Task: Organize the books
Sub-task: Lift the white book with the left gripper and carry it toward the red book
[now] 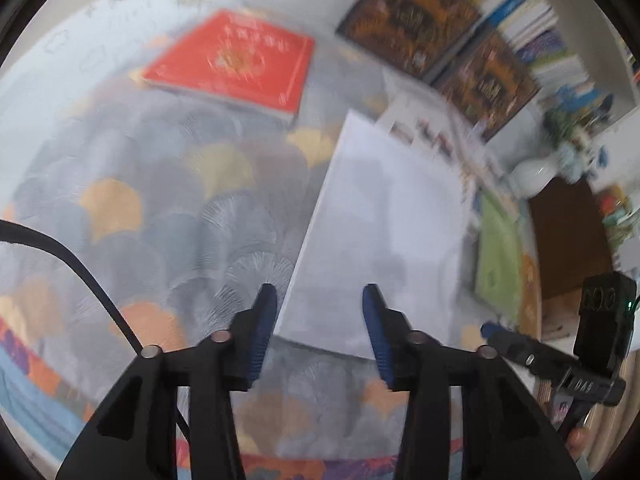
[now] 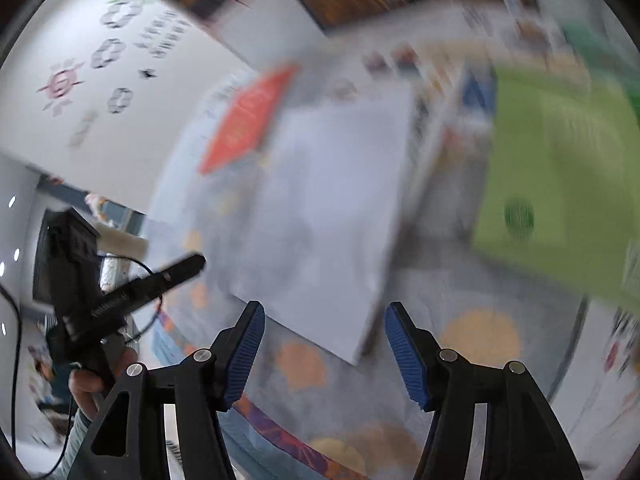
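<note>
left gripper: jaws part open, empty, above white book | right gripper: wider, empty | patterned tablecloth, red book, green book, blurry bookshelf

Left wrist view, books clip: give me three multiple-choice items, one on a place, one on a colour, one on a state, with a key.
1. Where does the red book lie relative to the white book?
A. On top of it
B. Apart from it, farther up the patterned tablecloth
C. Under it

2. What colour is the book lying beyond the white book's right edge?
A. Green
B. Black
C. Pink

3. How do the jaws of the left gripper stand?
A. Shut on the red book
B. Shut on the white book
C. Apart, gripping nothing

Key: 1 B, bare cloth shows between the two covers. 2 A, its cover is light green, also seen in the right wrist view. 3 C, both blue pads stand clear, the white book's near corner showing between them unpressed.
</note>
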Demonstrator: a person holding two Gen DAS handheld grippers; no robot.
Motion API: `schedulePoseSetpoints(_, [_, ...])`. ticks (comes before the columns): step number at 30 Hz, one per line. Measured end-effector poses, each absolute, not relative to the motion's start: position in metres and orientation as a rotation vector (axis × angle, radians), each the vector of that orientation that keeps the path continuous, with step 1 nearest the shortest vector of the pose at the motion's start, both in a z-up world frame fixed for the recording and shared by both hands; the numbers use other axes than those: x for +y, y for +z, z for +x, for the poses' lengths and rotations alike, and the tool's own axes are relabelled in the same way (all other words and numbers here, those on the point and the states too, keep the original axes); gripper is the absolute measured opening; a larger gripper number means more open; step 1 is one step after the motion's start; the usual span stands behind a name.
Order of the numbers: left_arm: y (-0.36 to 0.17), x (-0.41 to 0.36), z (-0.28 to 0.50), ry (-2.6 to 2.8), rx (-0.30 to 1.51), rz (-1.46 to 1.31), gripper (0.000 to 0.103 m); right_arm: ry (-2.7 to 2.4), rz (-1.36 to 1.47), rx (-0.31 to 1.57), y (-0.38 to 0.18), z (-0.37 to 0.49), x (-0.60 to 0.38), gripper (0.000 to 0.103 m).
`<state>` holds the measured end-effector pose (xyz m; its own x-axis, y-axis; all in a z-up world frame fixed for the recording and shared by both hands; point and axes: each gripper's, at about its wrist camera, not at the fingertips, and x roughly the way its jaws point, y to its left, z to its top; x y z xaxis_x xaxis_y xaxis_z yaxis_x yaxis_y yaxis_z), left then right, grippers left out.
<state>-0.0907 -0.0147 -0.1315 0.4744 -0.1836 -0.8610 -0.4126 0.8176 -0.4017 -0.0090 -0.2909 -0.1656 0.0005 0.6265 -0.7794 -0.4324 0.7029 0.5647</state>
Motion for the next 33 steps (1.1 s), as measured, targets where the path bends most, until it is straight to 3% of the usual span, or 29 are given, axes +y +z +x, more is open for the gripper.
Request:
schedulePoseSetpoints(3, [-0.151, -0.014, -0.070, 0.127, 1.145, -0.631, 0.043, 0.782, 0.212, 1.345, -0.183, -0.009, -0.292, 0.055])
schedulePoseSetpoints(5, [-0.160, -0.015, -0.061, 0.117, 1.176, -0.615, 0.040, 0.759, 0.186, 1.316, -0.186, -0.008, -0.288, 0.035])
schedulePoseSetpoints(8, [-0.162, -0.017, -0.062, 0.082, 1.170, -0.605, 0.038, 0.729, 0.131, 1.284, -0.188, -0.008, -0.277, 0.029])
schedulePoseSetpoints(14, [-0.163, -0.007, -0.073, -0.006, 1.135, -0.734, 0.036, 0.694, 0.138, 1.278, -0.194, -0.010, -0.274, 0.029])
schedulePoseSetpoints(19, [-0.152, 0.009, -0.095, -0.152, 0.980, -0.974, 0.036, 0.693, 0.255, 1.299, -0.202, -0.005, -0.287, 0.029])
schedulePoseSetpoints(33, [-0.179, 0.002, -0.103, -0.022, 1.078, -0.951, 0.028, 0.676, 0.223, 1.269, -0.199, -0.011, -0.284, 0.029])
